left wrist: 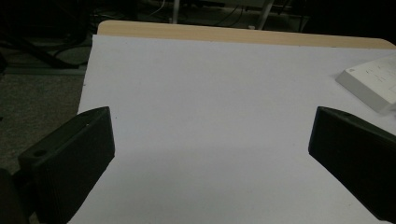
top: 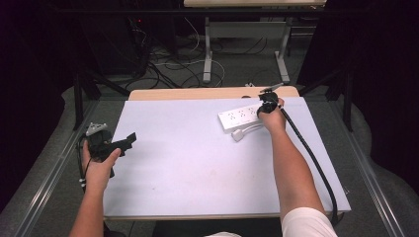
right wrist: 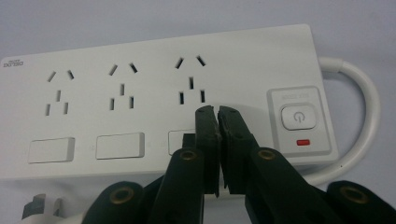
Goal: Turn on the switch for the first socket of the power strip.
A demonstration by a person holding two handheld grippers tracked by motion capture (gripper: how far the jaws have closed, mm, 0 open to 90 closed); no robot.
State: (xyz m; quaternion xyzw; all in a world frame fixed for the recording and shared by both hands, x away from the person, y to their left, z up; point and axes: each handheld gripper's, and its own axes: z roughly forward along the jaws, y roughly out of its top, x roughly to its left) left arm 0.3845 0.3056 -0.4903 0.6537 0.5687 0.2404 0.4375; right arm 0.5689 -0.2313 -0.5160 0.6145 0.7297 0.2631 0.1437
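Note:
A white power strip (top: 237, 117) lies at the far right of the white-covered table (top: 197, 163), with its white plug (top: 238, 135) just in front of it. My right gripper (top: 267, 101) is at the strip's right end. In the right gripper view its jaws (right wrist: 217, 112) are shut, with nothing between them. Their tips sit over the strip (right wrist: 116, 51), just below the third socket and above the third rocker switch. The power button (right wrist: 299, 116) and a red light (right wrist: 303, 142) lie to their right. My left gripper (top: 129, 139) is at the table's left edge, open and empty (left wrist: 211, 121).
The strip's white cord (right wrist: 369, 93) loops round its right end, and the plug (right wrist: 39, 205) lies at the lower left of that view. A black cable (top: 316, 168) trails from the right gripper along the forearm. Beyond the table's wooden far edge (top: 212, 93) are desk legs and floor cables.

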